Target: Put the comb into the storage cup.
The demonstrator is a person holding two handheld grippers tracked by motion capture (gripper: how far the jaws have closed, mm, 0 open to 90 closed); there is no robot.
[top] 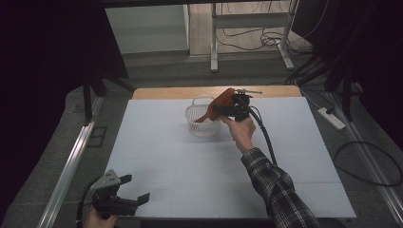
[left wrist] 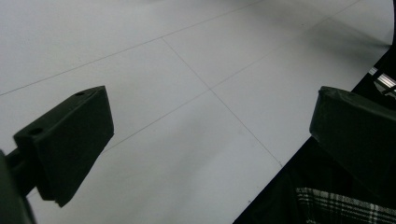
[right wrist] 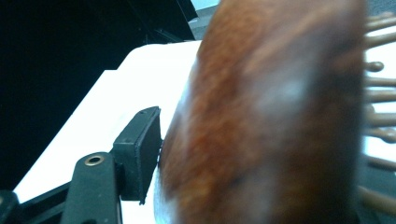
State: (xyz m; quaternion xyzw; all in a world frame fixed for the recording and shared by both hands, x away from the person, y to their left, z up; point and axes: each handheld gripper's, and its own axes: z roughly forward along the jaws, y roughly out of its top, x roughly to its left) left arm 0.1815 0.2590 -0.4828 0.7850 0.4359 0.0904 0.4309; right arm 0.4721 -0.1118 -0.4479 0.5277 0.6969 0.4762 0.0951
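Wooden hairbrush (top: pixel 219 105) in right tongs (top: pixel 222 110), seemingly gripped

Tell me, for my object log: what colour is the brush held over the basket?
Reddish-brown wood; the hairbrush shows best in the right gripper view.

So there's a wooden hairbrush (top: pixel 219 105), reddish-brown with a smooth rounded back and a row of wooden pins (right wrist: pixel 380 93) poking out along one side. It's up off the table, clamped in the right gripper (top: pixel 227 107), tilted so the handle end slopes down toward 7 o'clock into a small white basket (top: pixel 194 114). The basket's one of those round plastic lattice ones with a looped handle at the back, sitting upright on the white table sheet around 12 o'clock from centre, near the far edge. Close up the brush is blurry, one black jaw pressed flat on its back.
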